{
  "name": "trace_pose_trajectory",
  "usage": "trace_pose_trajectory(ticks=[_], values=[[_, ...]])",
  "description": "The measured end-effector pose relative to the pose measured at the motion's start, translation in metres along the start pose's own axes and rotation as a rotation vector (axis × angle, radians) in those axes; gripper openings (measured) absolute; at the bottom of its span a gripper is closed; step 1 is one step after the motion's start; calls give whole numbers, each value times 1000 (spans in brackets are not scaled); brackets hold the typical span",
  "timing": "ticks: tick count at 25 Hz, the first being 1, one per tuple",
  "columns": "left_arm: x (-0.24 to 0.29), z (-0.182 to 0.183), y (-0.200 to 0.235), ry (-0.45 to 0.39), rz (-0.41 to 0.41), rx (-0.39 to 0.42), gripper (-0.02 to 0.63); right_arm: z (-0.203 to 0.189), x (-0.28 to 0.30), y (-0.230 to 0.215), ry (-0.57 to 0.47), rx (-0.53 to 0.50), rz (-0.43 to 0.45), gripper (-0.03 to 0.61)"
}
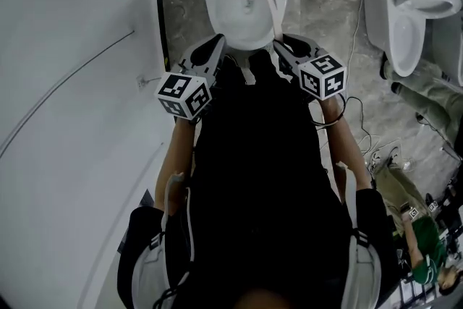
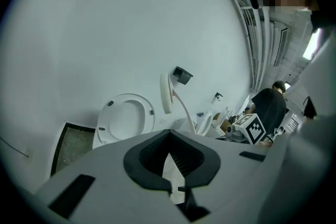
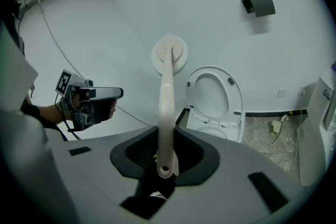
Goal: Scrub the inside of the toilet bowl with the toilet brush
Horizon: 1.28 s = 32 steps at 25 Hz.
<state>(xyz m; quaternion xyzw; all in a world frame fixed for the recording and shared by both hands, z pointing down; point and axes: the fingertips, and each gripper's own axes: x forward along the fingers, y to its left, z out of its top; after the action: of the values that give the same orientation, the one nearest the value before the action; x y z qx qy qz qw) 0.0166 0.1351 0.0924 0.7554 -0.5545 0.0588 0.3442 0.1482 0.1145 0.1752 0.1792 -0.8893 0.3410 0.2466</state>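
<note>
the person's forearms (image 1: pixel 176 170) reach forward on either side of the dark torso and stop short of the toilet bowl (image 1: pixel 246 25). the left gripper (image 2: pixel 168 132) points at the bowl's left front edge, its fingers (image 2: pixel 144 157) pressed together with nothing between them. the right gripper (image 3: pixel 166 131) sits at the bowl's right front edge, its fingers clamped on the low end of the toilet brush (image 3: pixel 167 92) handle. the brush rises away from them, its round head up in the air beside the raised seat (image 3: pixel 215 94), outside the bowl. left of the bowl the white wall (image 1: pixel 72 47) stands close, leaving only a narrow strip of tiled floor (image 1: pixel 318 11). right of the bowl the floor runs open as far as a second toilet (image 1: pixel 412 18). a paper holder (image 3: pixel 260 2) hangs on the wall above the bowl.
</note>
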Motion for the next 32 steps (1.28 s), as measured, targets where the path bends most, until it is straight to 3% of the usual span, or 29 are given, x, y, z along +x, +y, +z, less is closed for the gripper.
trace_pose_trajectory(ticks=[8, 15, 24, 32], values=[[16, -7, 20, 44, 12, -7, 9, -9, 25, -10, 19, -28, 58, 100], [33, -12, 51, 112, -20, 6, 9, -23, 55, -26, 39, -6, 16, 100], [57, -48, 106, 226, -82, 20, 9, -94, 102, -55, 167, 9, -72, 100], [80, -80, 147, 286, -107, 28, 9, -172, 133, -80, 326, 92, -114, 100]])
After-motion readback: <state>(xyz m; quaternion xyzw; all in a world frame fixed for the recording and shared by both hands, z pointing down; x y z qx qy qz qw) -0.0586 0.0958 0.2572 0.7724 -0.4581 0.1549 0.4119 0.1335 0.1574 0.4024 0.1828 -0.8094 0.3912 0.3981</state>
